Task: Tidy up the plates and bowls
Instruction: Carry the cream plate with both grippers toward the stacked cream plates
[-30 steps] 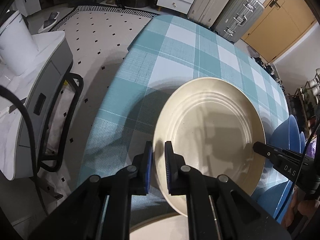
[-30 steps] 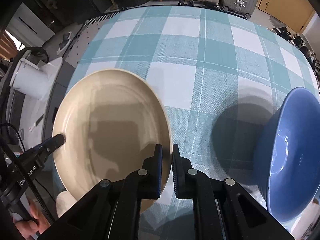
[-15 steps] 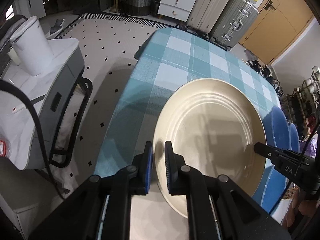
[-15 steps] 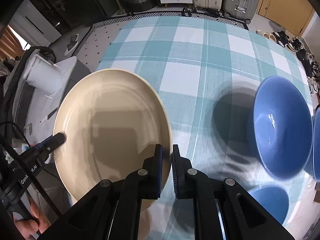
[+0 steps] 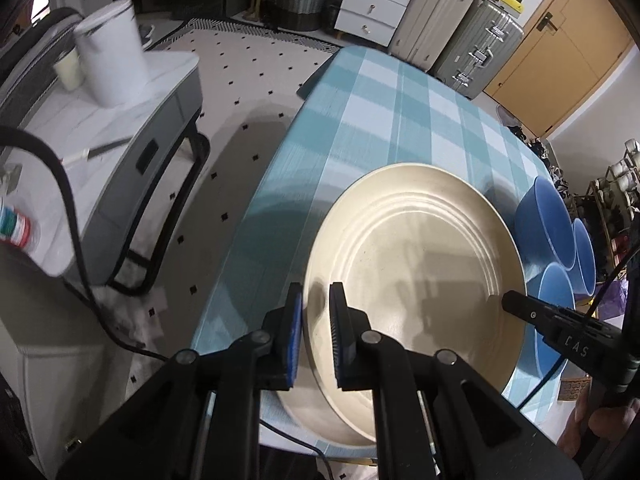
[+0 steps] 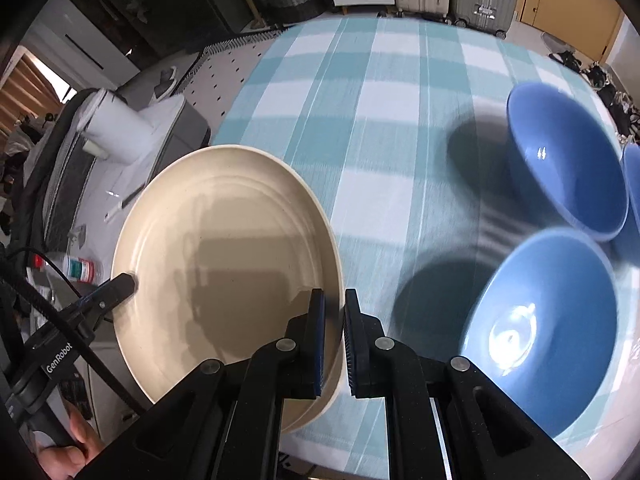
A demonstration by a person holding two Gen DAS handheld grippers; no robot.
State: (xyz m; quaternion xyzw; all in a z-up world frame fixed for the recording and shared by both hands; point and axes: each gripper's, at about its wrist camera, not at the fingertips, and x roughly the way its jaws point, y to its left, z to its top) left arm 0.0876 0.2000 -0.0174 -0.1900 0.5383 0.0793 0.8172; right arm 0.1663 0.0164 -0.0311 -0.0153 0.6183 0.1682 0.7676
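Note:
A cream plate (image 5: 416,276) is held level between both grippers above the near left part of the checked table (image 5: 384,92). My left gripper (image 5: 316,332) is shut on its left rim. My right gripper (image 6: 334,336) is shut on its right rim (image 6: 224,264). A second cream plate (image 5: 312,420) lies just under it at the table's near edge; its rim also shows in the right wrist view (image 6: 320,404). Three blue bowls stand to the right: a near one (image 6: 540,328), a farther one (image 6: 568,160), and one at the frame edge (image 6: 634,176).
A grey side table (image 5: 120,128) with a white kettle (image 5: 108,60) stands left of the table, over a tiled floor. Suitcases (image 5: 472,36) and a white drawer unit (image 5: 376,8) line the far wall. A cable (image 5: 72,216) hangs at the left.
Both grippers have lifted and drawn the cream plate back toward the near table edge, over the second plate. More of the blue bowls and the floor have come into view.

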